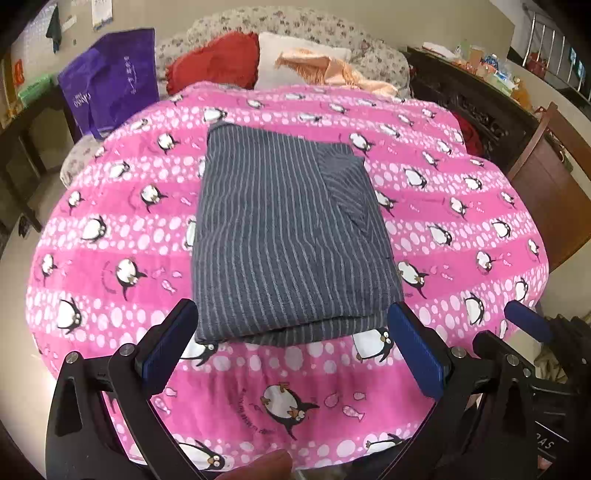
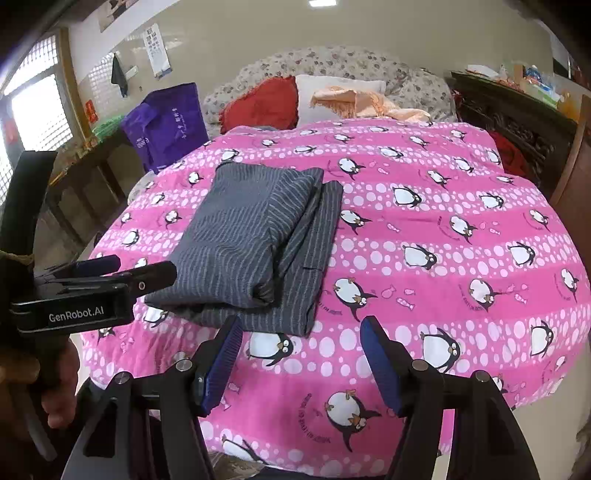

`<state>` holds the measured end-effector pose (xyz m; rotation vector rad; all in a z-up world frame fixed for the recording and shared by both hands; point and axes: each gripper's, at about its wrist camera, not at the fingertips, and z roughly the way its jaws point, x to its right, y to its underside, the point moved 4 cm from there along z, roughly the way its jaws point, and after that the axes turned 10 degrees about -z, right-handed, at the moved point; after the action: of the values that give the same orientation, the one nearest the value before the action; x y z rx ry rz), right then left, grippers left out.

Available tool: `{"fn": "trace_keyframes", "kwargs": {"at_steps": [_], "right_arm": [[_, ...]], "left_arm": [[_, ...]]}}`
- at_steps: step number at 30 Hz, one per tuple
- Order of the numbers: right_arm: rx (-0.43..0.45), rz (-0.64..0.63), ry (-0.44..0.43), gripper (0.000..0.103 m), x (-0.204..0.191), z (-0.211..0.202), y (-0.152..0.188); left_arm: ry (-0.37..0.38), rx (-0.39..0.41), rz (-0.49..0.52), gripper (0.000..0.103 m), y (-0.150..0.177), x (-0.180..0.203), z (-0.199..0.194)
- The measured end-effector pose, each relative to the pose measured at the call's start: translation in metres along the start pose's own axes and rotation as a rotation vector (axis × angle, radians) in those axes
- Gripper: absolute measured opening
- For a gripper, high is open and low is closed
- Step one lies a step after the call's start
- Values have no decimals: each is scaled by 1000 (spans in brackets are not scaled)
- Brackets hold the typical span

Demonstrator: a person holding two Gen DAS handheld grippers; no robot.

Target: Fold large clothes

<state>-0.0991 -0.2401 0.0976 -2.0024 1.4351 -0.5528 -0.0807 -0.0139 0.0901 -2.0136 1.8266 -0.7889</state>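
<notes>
A dark grey pin-striped garment [image 1: 284,229] lies folded into a thick rectangle on a pink penguin blanket [image 1: 110,236]. In the right wrist view the garment [image 2: 255,240] shows stacked layers, with a lower layer sticking out to the right. My left gripper [image 1: 291,332] is open and empty, its blue pads just short of the garment's near edge. My right gripper [image 2: 301,343] is open and empty, hovering near the garment's near right corner. The left gripper also shows in the right wrist view [image 2: 122,275], seen from the side at the left.
The blanket [image 2: 443,258] covers a raised surface. Behind it stands a floral sofa [image 1: 295,29] with a red cushion [image 1: 214,66], a white pillow and a peach cloth. A purple bag [image 1: 110,81] sits at the back left. A dark wooden cabinet [image 1: 476,96] stands at the right.
</notes>
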Motion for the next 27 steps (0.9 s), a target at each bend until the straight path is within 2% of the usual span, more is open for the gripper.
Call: {"fn": "trace_keyframes", "kwargs": {"at_steps": [7,27], "right_arm": [[22,-17,6,64,-3,-10,-3],[3,-15,-7,64,-5,-3,-2]], "left_arm": [[-5,27,-12,103,-2,-3,-10],[-8,8,-3,103,-1,-4,-1]]}}
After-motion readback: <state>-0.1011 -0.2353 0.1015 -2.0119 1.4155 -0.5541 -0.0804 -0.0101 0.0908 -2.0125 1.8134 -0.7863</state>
